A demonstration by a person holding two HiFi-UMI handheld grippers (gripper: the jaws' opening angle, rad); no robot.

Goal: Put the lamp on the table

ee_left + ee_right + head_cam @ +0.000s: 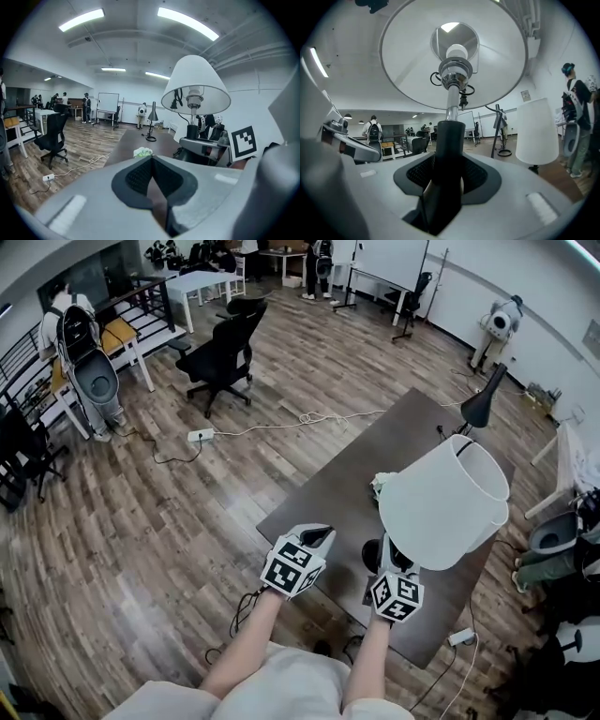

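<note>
The lamp has a wide white shade (443,505) on a chrome and black stem (449,140). My right gripper (390,557) is shut on the black lower stem, holding the lamp tilted over the near part of the dark brown table (394,442). In the right gripper view the shade (487,61) and bulb loom above my right gripper (449,165). My left gripper (317,537) hovers over the table's near left edge, shut with nothing in it. In the left gripper view the lamp (196,89) stands to the right of my left gripper (152,160), and its base is hidden.
A black desk lamp (482,401) stands at the table's far end, and a small white-green bunch (380,484) lies mid-table. A black office chair (223,352) and a cable with a power strip (200,436) are on the wood floor. Another white shade (536,131) is at right.
</note>
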